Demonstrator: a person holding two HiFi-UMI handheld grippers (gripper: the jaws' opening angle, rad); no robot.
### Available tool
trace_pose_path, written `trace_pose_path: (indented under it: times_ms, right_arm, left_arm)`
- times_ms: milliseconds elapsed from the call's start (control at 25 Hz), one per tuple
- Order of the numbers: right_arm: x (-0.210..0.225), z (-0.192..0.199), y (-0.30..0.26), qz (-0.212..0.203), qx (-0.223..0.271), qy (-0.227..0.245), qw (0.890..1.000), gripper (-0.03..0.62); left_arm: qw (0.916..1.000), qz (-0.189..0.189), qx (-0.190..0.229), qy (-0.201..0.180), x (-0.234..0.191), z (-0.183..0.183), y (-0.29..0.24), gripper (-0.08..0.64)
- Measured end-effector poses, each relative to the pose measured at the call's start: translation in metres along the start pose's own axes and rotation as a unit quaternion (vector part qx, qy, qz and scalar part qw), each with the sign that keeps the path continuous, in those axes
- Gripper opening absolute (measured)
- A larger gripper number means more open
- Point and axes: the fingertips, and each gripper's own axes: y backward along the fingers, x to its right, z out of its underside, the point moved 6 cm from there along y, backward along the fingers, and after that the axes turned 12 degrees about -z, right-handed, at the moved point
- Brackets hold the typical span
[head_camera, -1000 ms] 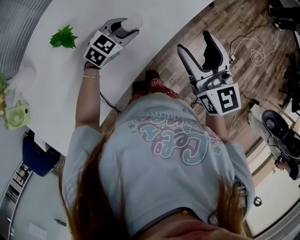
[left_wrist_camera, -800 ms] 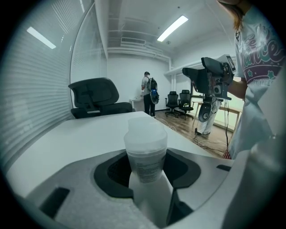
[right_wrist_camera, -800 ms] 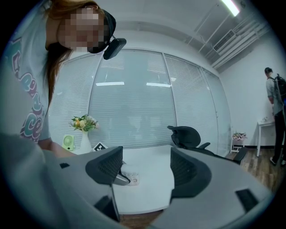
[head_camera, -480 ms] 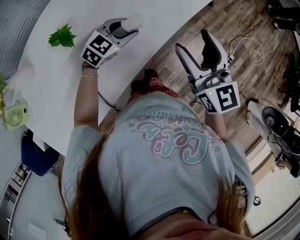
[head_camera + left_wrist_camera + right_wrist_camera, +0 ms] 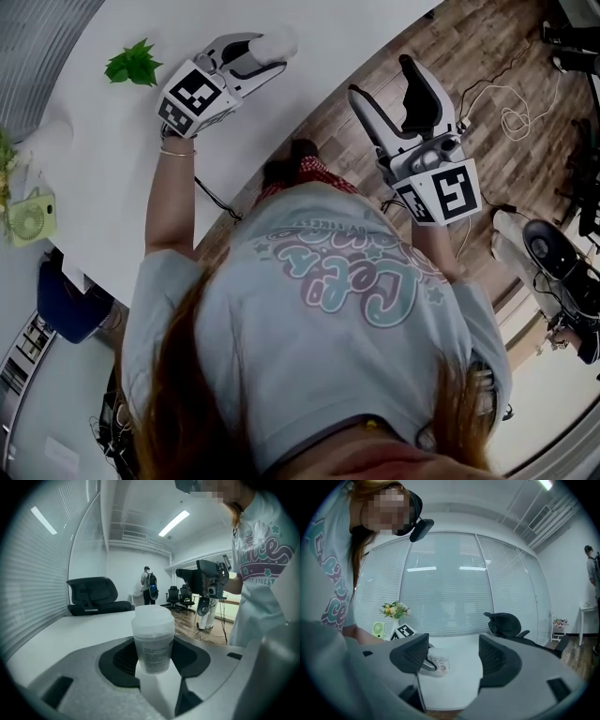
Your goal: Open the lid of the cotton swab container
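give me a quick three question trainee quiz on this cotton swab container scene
1. True or false: the lid of the translucent white plastic cotton swab container is already off.
2. What is the right gripper holding? A the container; B nothing; C a cotton swab.
3. Fill in: the container is gripped by the ____ gripper.
Key: 1 false, the lid is on. 2 B, its jaws stand apart and empty. 3 left: the left gripper is shut on it.

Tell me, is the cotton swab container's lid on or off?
On. In the left gripper view the lid sits closed atop the container.
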Motion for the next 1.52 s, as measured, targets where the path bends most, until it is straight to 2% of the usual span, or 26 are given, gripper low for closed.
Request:
trace_pose_path:
  times_ms: [160,440,840,1080,1520]
  right_arm:
    - [-0.005,-0.004,-0.009,-0.019,0.000,0.005,1.000,0.321]
    - [-0.028,-0.011,-0.018,-0.078,0.003,0.027,0.997,0.321]
    - [-0.058,-0.021,-0.037,-0.181,-0.001,0.055,0.982,0.321]
    - [-0.078,-0.029,-0.043,-0.241,-0.004,0.072,0.968,0.321]
    - [-0.113,-0.049,-0.054,-0.348,-0.001,0.089,0.933,0.320]
  left_arm:
    - [0.9999,0.006,0.011,-0.007,0.003,-0.014,0.013,0.189]
    - [0.9994,0.024,0.021,-0.017,0.020,-0.032,0.047,0.189]
    - [0.9986,0.034,0.028,-0.029,0.040,-0.053,0.096,0.188]
    - [0.9978,0.050,0.033,-0.030,0.056,-0.064,0.116,0.189]
    - [0.9958,0.070,0.040,-0.044,0.087,-0.083,0.144,0.189]
